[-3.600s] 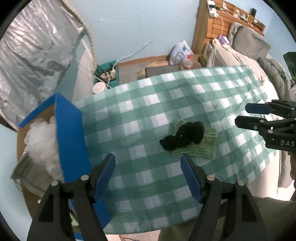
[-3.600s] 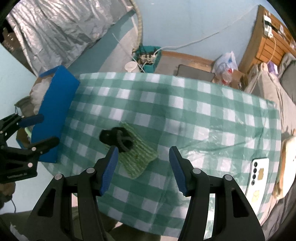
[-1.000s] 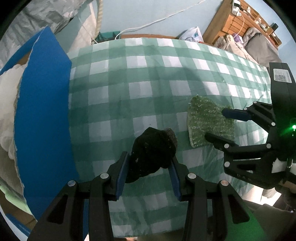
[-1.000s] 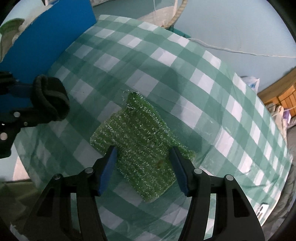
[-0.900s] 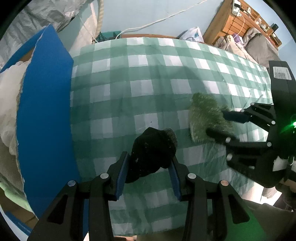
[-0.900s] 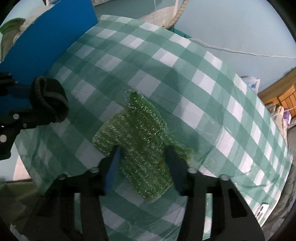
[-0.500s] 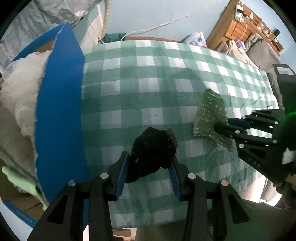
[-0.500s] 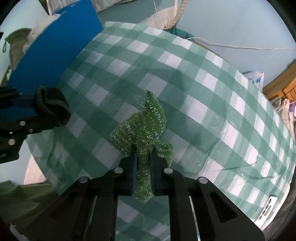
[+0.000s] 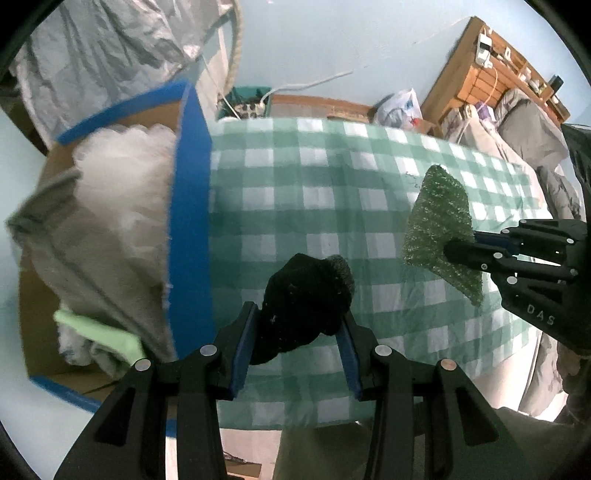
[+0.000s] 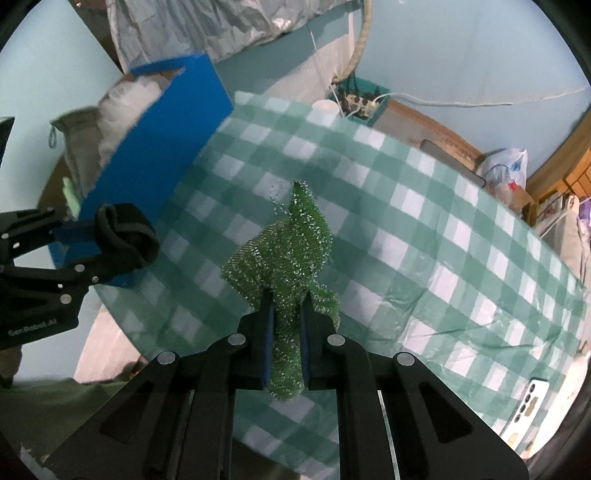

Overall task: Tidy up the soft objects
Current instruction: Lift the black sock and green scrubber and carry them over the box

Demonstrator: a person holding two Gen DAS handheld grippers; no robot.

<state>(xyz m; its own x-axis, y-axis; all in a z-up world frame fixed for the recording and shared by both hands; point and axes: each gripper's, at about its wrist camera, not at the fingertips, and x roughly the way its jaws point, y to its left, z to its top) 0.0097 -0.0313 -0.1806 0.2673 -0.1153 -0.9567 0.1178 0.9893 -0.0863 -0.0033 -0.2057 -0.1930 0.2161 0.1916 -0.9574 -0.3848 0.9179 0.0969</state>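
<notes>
We see a pale blue wall [image 9: 317, 40] behind the desk [image 9: 295, 177] with its green checked cloth, a wooden shelf [image 9: 491, 70] beyond the desk's far right corner, and silver sheeting [image 10: 207, 26] at the left.

The blue box [image 9: 190, 206] is motion-blurred, and the phone [image 10: 526, 410] is cut by the lens edge.

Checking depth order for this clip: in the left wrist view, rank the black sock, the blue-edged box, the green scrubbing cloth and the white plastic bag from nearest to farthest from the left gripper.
1. black sock, gripped in the left gripper.
2. blue-edged box, just to its left.
3. green scrubbing cloth, off right, pinched by the right gripper.
4. white plastic bag, beyond the table's far edge.
</notes>
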